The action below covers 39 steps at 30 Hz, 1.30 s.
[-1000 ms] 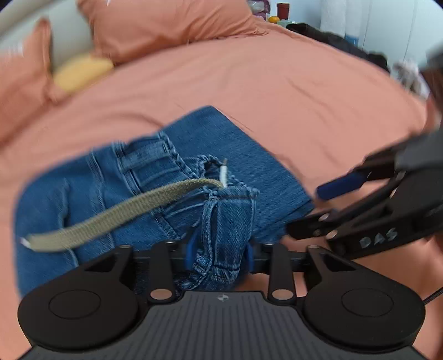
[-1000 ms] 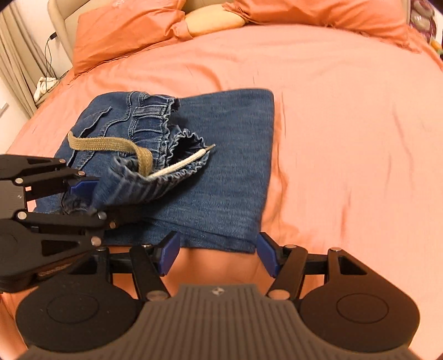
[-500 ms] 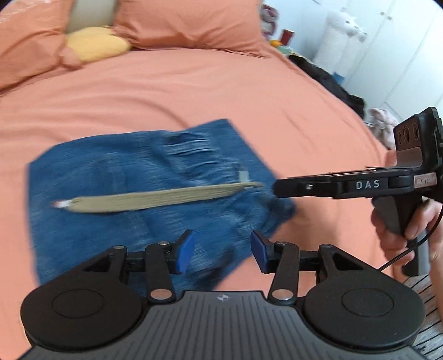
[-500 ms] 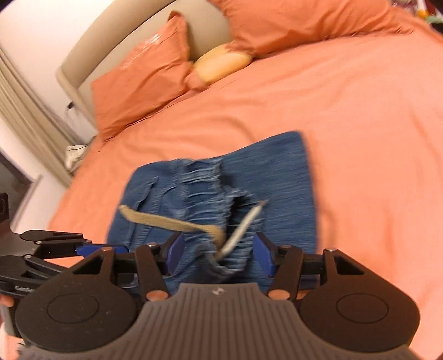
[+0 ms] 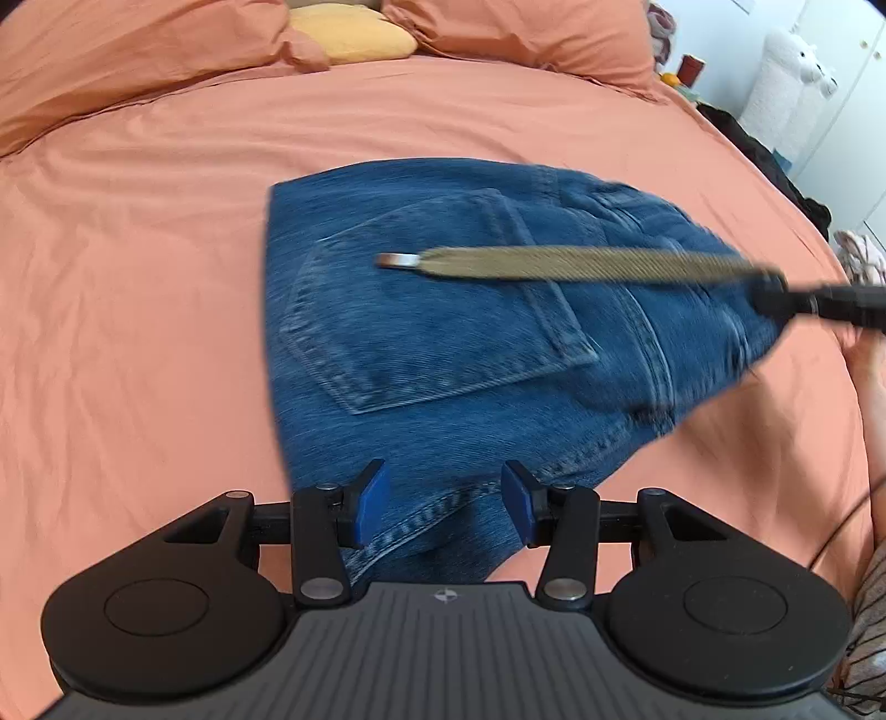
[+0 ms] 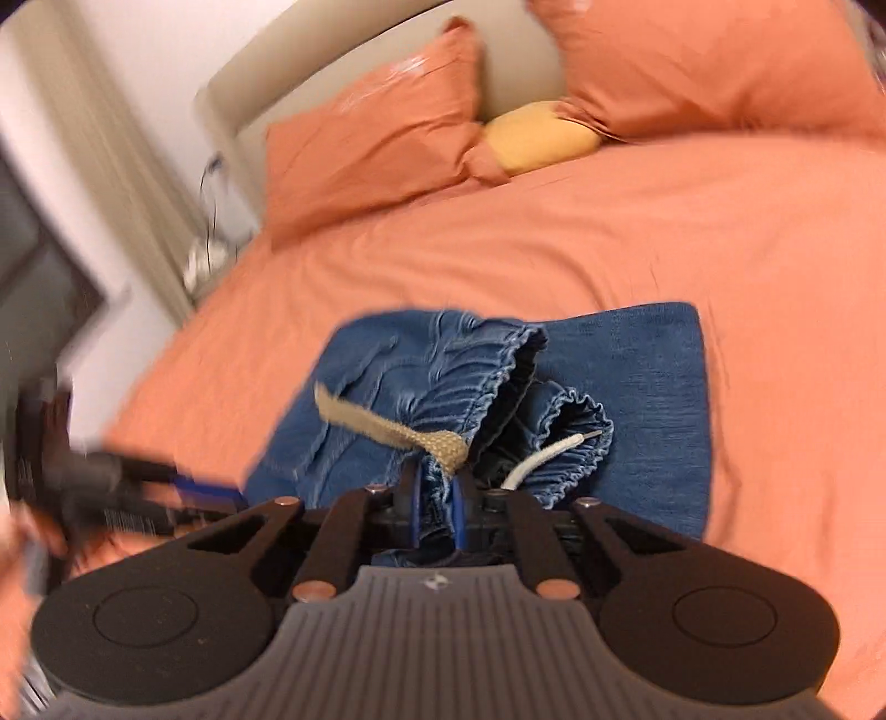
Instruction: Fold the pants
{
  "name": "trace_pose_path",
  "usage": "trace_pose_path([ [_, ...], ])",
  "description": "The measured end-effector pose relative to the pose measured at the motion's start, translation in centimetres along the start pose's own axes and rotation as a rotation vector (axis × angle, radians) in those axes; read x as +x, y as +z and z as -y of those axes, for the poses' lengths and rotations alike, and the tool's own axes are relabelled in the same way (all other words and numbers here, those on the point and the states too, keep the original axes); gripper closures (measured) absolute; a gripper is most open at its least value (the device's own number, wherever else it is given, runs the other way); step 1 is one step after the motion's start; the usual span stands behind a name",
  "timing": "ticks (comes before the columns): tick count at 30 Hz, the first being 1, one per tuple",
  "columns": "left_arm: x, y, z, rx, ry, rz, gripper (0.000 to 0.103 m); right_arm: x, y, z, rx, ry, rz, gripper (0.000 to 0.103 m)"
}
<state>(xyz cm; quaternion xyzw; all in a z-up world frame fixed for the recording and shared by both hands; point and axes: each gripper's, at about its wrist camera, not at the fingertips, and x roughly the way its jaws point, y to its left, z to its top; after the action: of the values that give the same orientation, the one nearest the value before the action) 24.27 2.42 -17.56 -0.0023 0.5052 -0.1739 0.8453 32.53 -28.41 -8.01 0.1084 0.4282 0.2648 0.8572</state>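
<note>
– What is the big soft thing that fills the frame?

– A wide bed with an orange sheet [image 5: 443, 122]. At the top lie puffy orange pillows [image 6: 376, 160] and a small yellow cushion [image 5: 354, 36] between them.

– And behind them?

– A beige padded headboard [image 6: 243, 88]. At the upper left of the right view hangs a pale curtain [image 6: 83, 122], blurred.

– And the upper right of the left view?

– White cupboard doors [image 5: 853, 111] and a tall white fluffy toy [image 5: 786, 83].
</note>
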Motion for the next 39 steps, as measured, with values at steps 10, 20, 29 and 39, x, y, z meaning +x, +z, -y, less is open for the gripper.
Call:
trace_pose_path([
  [10, -1.2, 1.4, 0.8, 0.017, 0.011, 0.036, 0.048, 4.9, -4.0, 1.7, -0.014, -0.121, -0.234, 0.097],
  [20, -0.9, 3.5, -0.7, -0.042, 0.017, 0.073, 0.048, 1.4, -1.0, 3.4, 0.167, -0.037, -0.067, 0.058],
  [29, 0.8, 5.5, -4.5, -0.175, 0.023, 0.092, 0.048, 6.4, 1.8, 7.4, 0.417, 0.006, -0.020, 0.058],
  [39, -0.1, 5.0, -5.2, -0.170, 0.014, 0.123, 0.048, 8.7, 4.7, 5.3, 0.372, -0.059, -0.101, 0.089],
])
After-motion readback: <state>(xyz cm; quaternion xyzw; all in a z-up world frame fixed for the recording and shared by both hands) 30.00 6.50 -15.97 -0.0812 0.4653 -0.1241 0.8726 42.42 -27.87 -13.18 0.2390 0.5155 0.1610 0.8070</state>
